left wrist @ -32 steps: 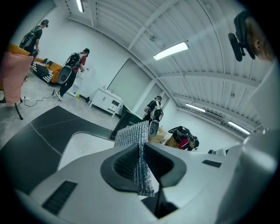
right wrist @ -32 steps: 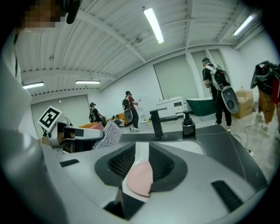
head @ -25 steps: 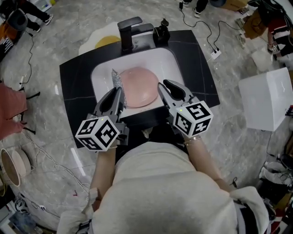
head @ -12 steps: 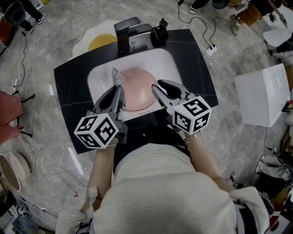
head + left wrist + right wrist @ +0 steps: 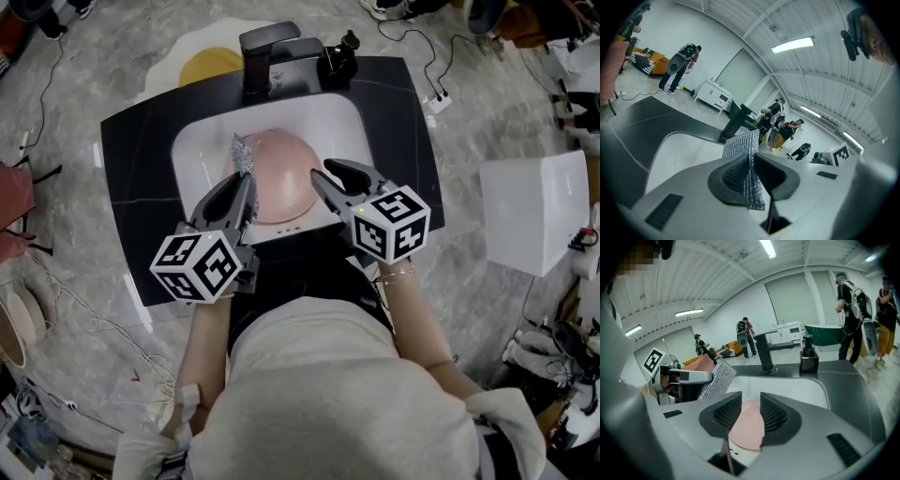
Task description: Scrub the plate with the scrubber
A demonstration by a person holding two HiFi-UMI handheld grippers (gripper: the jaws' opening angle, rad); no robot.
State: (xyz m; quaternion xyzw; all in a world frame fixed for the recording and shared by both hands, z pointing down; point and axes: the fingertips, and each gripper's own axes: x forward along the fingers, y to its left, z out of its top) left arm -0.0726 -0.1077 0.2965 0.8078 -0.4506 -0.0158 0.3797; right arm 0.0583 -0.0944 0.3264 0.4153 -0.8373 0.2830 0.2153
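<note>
Now, starting at the left, the left gripper [image 5: 241, 187] has its jaws clamped on the silver scrubber [image 5: 240, 155], which stands up out of the tips as a flat mesh pad. Compared with a second ago it has eased a little lower over the white sink [image 5: 192, 150], and the scrubber's top edge hangs just beside the left rim of the plate [image 5: 281, 178]; I cannot tell from any view whether it touches yet. The pink plate itself lies dome-up in the middle of the sink, below the black tap [image 5: 264, 52], and looks to sit where it sat before. On the right, the right gripper [image 5: 332, 176] has dipped toward the plate's right edge, and its jaws have just been opening: they stand apart, with the pink rim showing in the gap, and the pads do not press on it. My reading is that scrubbing has not begun. The right side seems to be readying to pinch and steady the plate, so the next call is to close on that rim without tipping it, then bring the scrubber across the pink surface.
</note>
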